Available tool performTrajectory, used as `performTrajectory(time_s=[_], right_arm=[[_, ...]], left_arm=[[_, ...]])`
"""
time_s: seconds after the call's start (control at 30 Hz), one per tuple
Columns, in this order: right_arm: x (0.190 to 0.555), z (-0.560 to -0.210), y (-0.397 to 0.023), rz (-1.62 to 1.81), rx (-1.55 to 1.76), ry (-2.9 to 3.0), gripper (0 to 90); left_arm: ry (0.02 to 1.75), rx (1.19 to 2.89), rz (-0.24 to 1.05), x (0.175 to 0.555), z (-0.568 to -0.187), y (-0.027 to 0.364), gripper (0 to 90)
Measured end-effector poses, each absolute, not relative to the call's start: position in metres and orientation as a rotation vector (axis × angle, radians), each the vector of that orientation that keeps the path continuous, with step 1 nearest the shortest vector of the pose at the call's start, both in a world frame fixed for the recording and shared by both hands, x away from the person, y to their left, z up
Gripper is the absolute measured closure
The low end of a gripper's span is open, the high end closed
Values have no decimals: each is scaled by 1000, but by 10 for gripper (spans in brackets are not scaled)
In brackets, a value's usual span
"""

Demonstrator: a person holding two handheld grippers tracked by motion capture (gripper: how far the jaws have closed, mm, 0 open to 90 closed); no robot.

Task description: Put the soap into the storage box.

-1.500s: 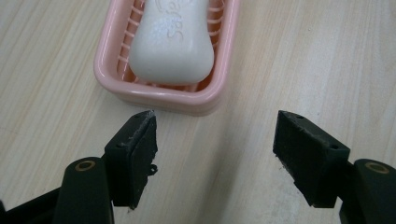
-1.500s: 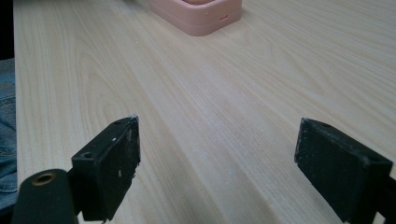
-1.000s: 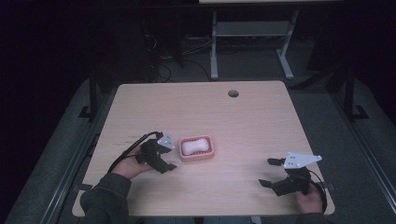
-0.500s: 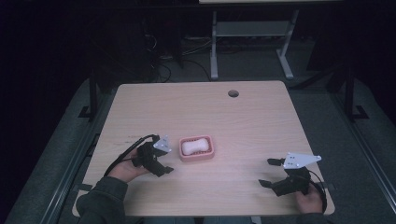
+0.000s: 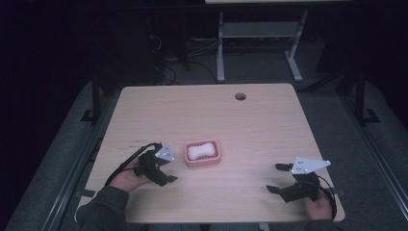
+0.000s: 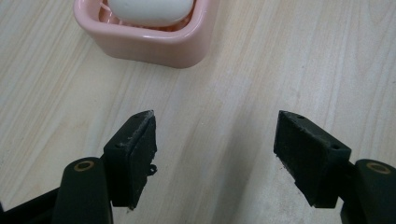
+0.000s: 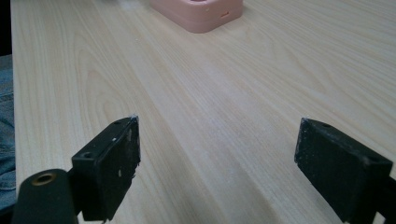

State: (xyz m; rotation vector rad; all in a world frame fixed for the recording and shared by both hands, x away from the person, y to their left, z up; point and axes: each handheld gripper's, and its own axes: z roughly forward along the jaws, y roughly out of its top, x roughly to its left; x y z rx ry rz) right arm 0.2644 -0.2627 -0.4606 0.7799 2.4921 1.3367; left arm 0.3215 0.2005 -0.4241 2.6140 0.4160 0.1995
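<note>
A pink soap dish (image 5: 217, 160) with a white bar of soap (image 5: 201, 150) in it sits on the wooden table, near the front and left of middle. My left gripper (image 5: 168, 168) is just left of the dish, open, pointing at it with nothing between the jaws. In the left gripper view the gripper (image 6: 217, 121) hovers over bare wood, and the dish (image 6: 149, 44) with the soap (image 6: 149, 9) lies ahead at upper left. My right gripper (image 5: 274, 178) rests open near the front right corner. The right gripper view has its open jaws (image 7: 219, 123) over bare wood, the dish (image 7: 201, 16) far ahead.
The table (image 5: 269, 125) has a round cable hole (image 5: 240, 96) near its far edge. Beyond it stands a metal desk frame (image 5: 260, 33) on a dark floor. A sleeve (image 5: 103, 209) comes in at the bottom left.
My left gripper has drawn back slightly from the dish, toward the table's near edge. The right gripper and the dish have stayed put.
</note>
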Motion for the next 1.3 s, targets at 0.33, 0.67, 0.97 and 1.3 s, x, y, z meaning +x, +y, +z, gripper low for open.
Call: performTrajectory(time_s=[0.33, 0.67, 0.97, 1.3], right_arm=[[264, -461, -262, 1333, 780, 2494, 135], [264, -461, -262, 1330, 783, 2496, 135], [264, -461, -262, 1331, 784, 2497, 135], [264, -461, -262, 1330, 783, 2496, 135]], left_arm=[[422, 2618, 199, 317, -427, 207, 294], [421, 2616, 214, 312, -427, 210, 294], [423, 2608, 217, 307, -429, 213, 294], [427, 2602, 224, 302, -431, 216, 293]])
